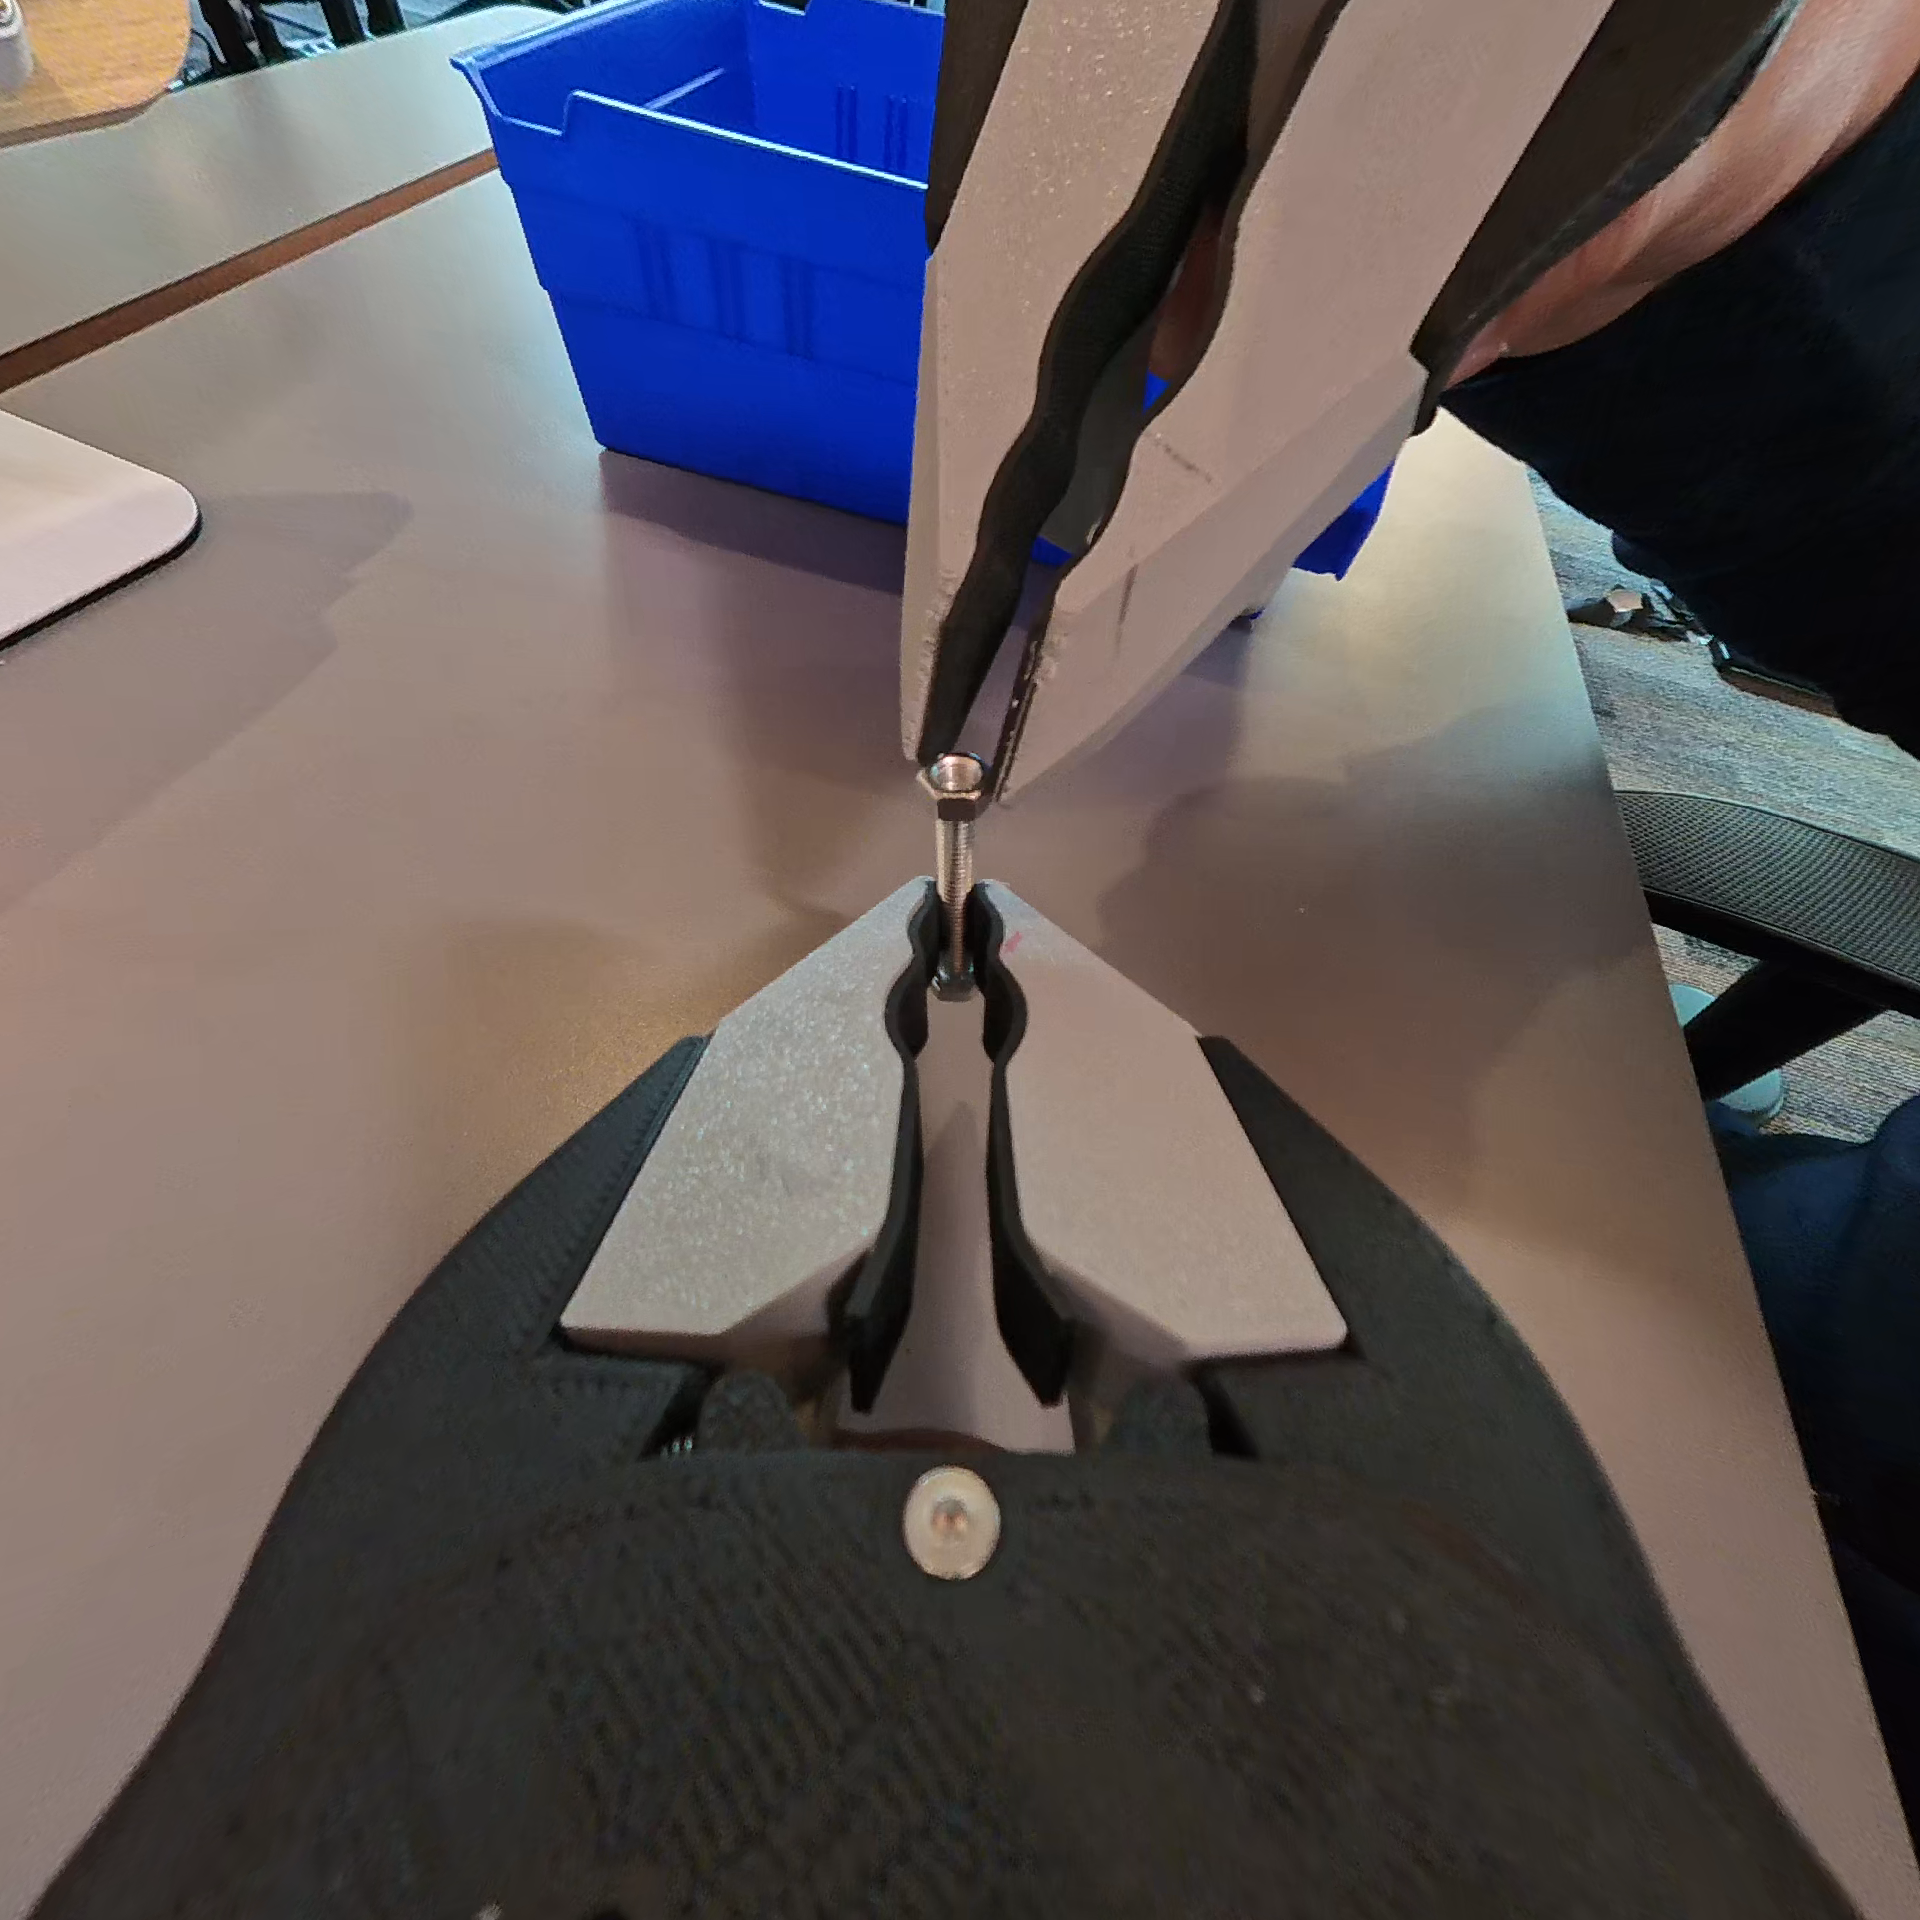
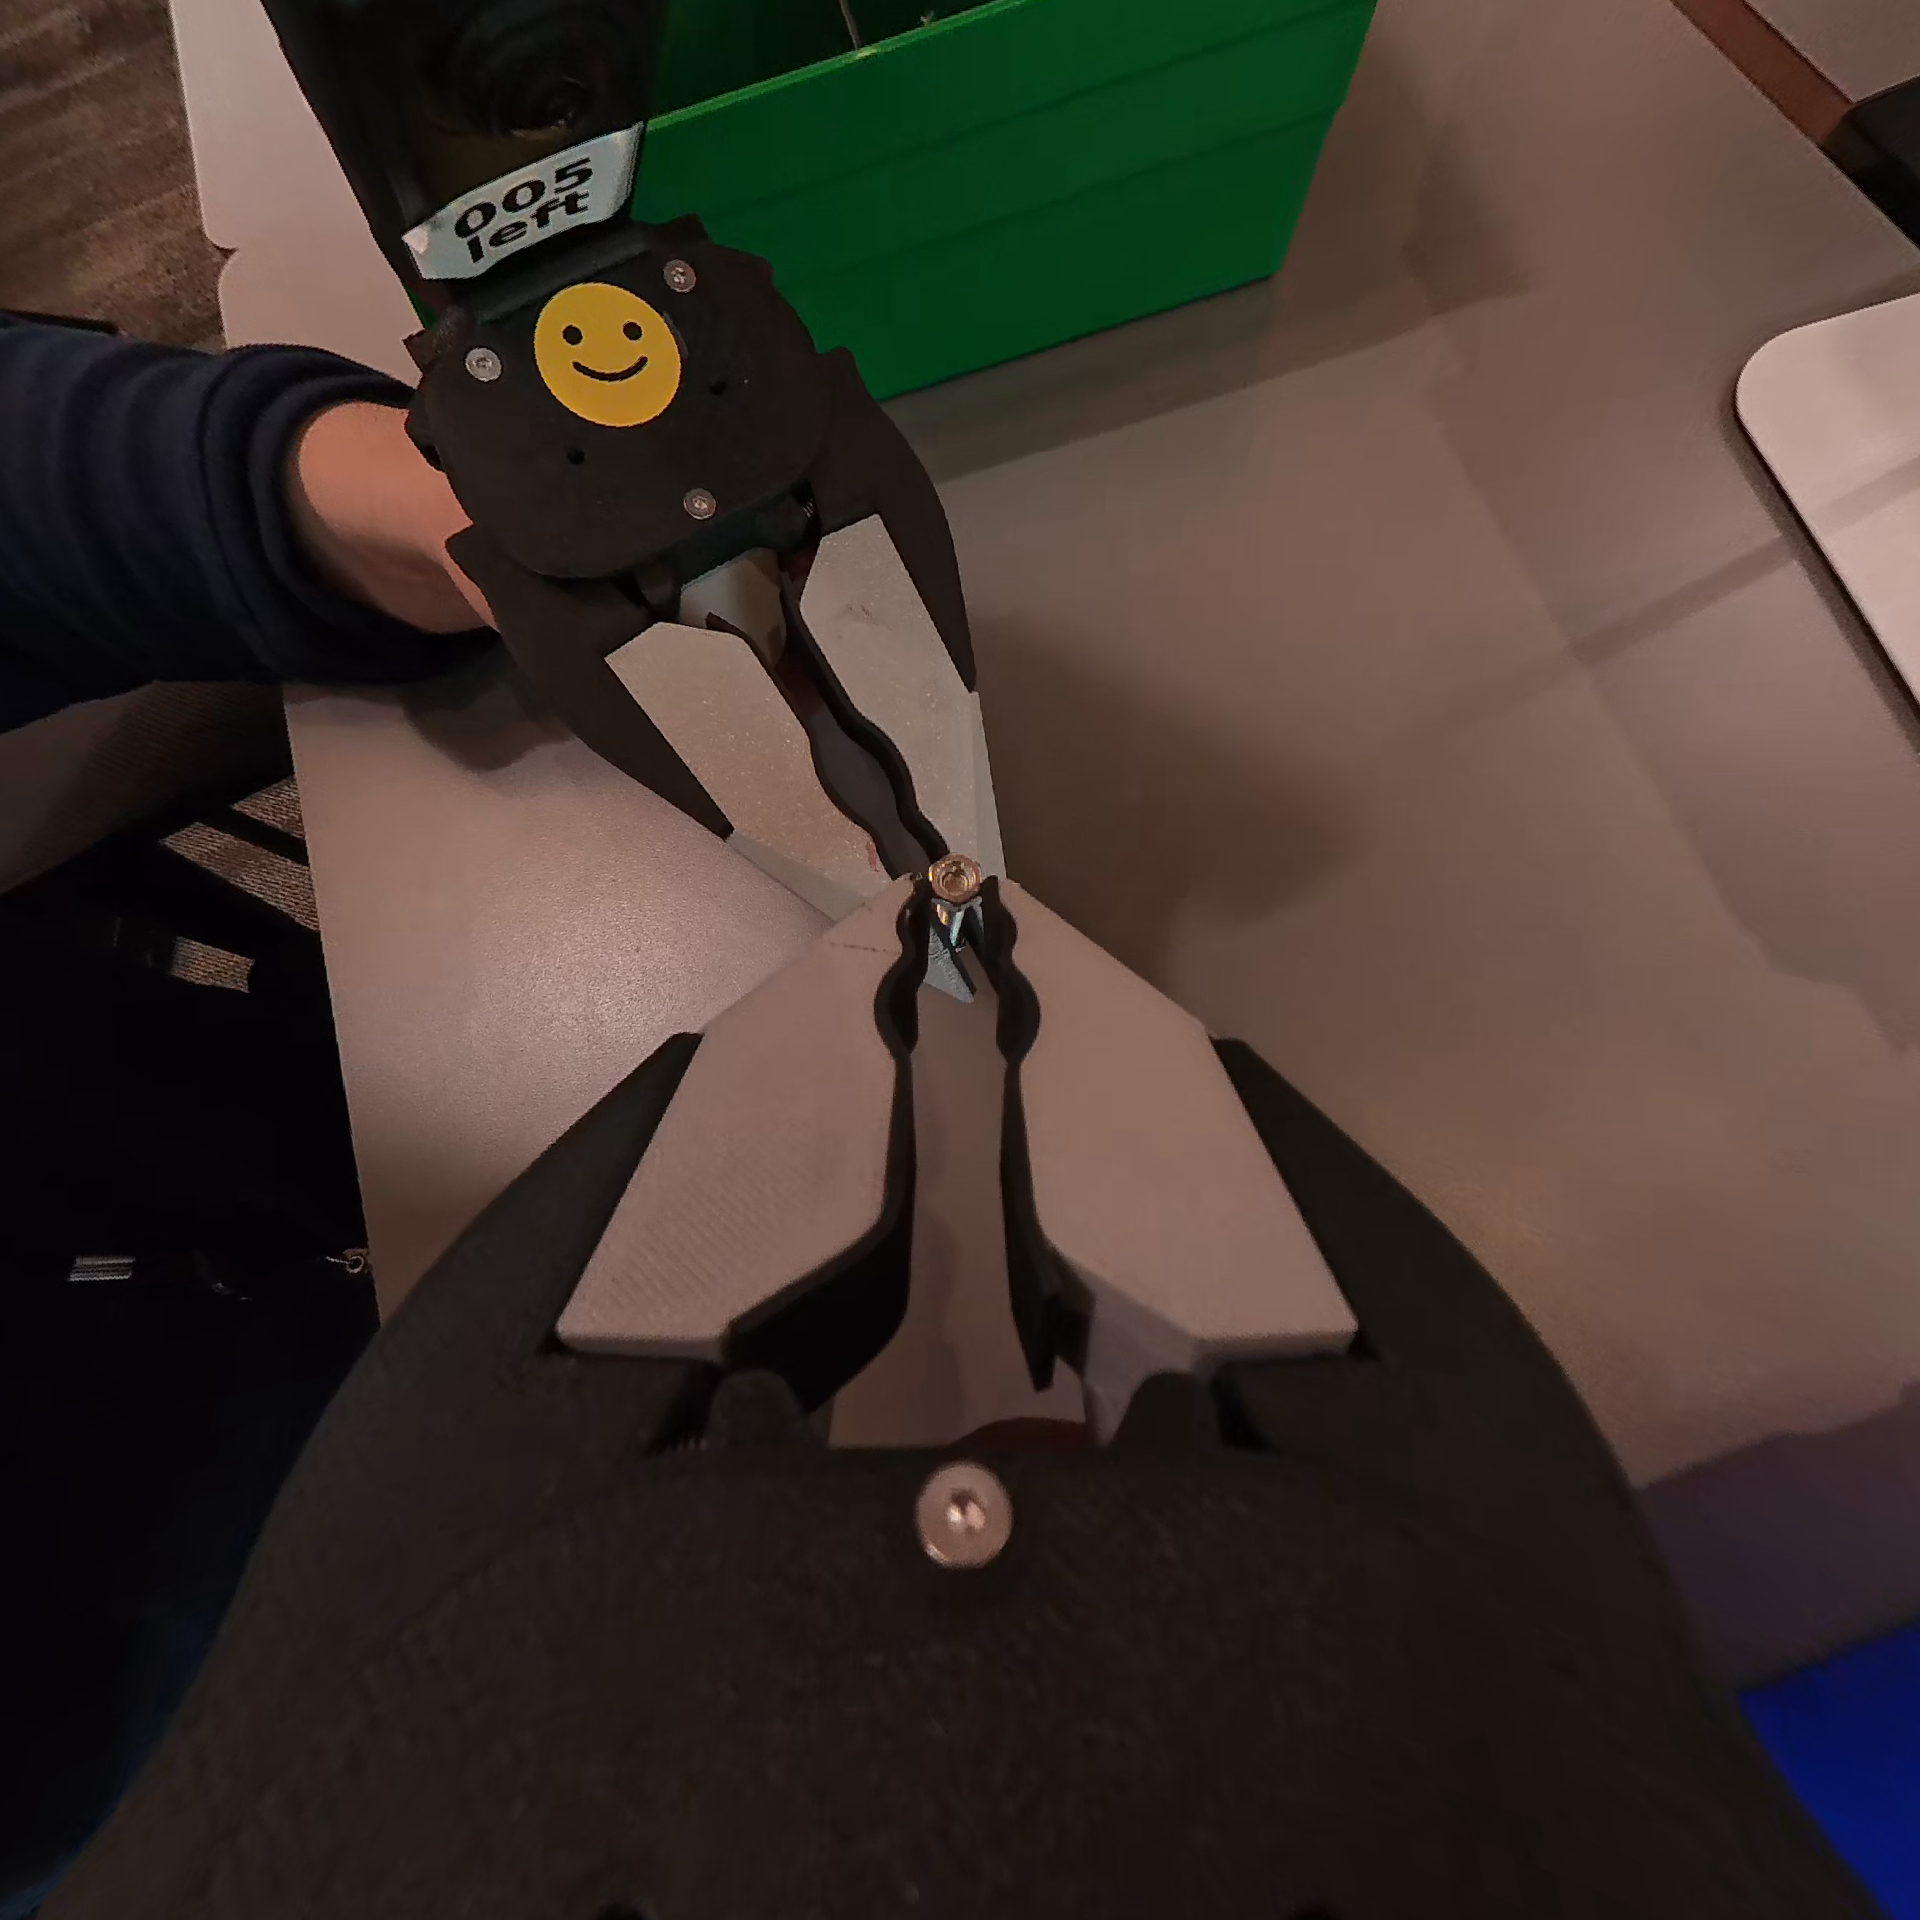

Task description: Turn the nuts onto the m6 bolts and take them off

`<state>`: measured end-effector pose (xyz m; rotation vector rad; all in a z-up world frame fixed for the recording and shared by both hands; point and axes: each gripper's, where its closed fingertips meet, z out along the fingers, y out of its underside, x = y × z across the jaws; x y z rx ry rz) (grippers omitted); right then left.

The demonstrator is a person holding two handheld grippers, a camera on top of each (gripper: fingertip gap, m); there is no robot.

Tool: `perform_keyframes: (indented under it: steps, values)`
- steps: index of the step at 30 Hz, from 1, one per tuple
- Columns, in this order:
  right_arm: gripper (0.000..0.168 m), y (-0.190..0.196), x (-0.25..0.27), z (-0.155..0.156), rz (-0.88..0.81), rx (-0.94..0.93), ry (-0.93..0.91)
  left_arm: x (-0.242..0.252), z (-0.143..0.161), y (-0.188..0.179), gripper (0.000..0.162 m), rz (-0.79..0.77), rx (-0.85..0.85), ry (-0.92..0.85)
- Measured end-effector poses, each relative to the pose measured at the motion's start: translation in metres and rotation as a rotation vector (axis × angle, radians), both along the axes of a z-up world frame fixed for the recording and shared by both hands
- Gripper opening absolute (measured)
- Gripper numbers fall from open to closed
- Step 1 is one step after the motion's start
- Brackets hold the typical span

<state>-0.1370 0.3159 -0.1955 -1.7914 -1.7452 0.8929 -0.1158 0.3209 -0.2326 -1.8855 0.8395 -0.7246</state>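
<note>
Threading step: left gripper (image 1: 951, 940) clamped on bolt (image 1: 951, 854), right gripper (image 1: 961, 774) pinching nut (image 1: 952, 777) at bolt's tip. Next: keep aligned, twist.

Blue bin (image 1: 727, 291): open-topped, on table (image 1: 416, 831), toward its far side.
Green bin (image 2: 997, 177): on table, near far edge.
White rounded pad (image 1: 73, 520): flat, at table's left edge.
Chair (image 1: 1787, 894): dark mesh, off table's right edge.
</note>
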Motion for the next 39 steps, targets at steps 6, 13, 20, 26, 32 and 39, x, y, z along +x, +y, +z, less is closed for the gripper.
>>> perform_keyframes:
  steps: [6, 13, 20, 26, 32, 39]
  values:
    - [0.007, 0.000, 0.000, 0.000, 0.000, -0.005, 0.005, 0.000, 0.000, 0.000, 0.003, 0.000, 0.002, -0.001]
    - [0.007, 0.000, 0.000, 0.000, 0.002, -0.008, 0.008, 0.000, 0.000, 0.000, 0.003, 0.000, 0.000, -0.004]
    - [0.007, -0.001, 0.000, 0.000, 0.004, -0.010, 0.011, 0.000, 0.001, 0.000, 0.003, 0.001, 0.002, -0.006]
    - [0.008, 0.000, 0.001, 0.001, 0.000, -0.007, 0.017, -0.001, 0.002, 0.001, 0.003, 0.005, 0.005, -0.007]
    - [0.015, 0.003, 0.006, 0.009, -0.031, -0.028, 0.102, -0.001, 0.004, 0.000, 0.003, 0.002, 0.015, -0.012]
    - [0.020, -0.010, 0.010, 0.019, -0.002, 0.005, 0.382, 0.000, 0.004, -0.001, 0.003, -0.012, 0.024, -0.011]
